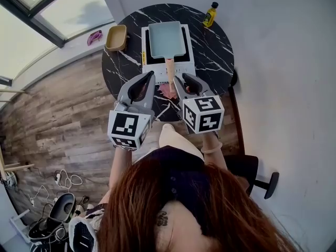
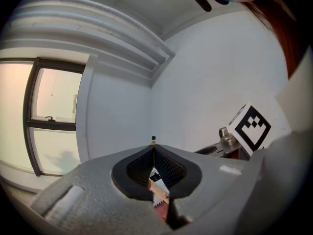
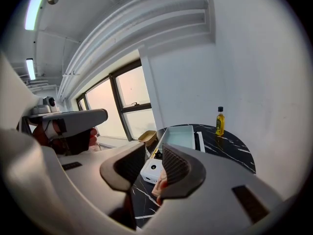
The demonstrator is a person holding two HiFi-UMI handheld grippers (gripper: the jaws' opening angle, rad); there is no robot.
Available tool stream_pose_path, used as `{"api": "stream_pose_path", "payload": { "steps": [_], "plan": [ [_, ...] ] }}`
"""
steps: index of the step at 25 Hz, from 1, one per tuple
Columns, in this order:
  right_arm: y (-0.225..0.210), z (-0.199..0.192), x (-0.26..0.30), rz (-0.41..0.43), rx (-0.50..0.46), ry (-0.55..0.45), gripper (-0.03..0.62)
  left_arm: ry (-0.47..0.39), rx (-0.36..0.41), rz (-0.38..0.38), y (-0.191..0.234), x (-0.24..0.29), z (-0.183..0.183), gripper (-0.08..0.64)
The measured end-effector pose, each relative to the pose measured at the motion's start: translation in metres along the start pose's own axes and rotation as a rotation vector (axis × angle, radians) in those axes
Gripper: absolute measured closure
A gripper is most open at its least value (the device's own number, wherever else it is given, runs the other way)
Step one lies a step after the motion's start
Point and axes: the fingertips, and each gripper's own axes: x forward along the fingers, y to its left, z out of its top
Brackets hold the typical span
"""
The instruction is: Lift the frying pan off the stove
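Seen from the head view, the frying pan sits on the stove on the tabletop, its handle pointing toward the person. In the left gripper view, the left gripper has its fingers together. In the right gripper view, the right gripper has its fingers apart and clamps nothing, with the pan beyond them.

In front of me, a round black marble table fills the upper middle of the head view. A white stove sits at its centre, with a tan dish at the left edge and a yellow oil bottle at the upper right.
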Motion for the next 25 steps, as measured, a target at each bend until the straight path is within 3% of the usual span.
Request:
{"api": "stream_pose_path", "payload": {
  "steps": [25],
  "plan": [
    [-0.031, -0.040, 0.081, 0.041, 0.112, 0.163, 0.402, 0.079, -0.029, 0.028, 0.039, 0.040, -0.024, 0.548]
  ]
}}
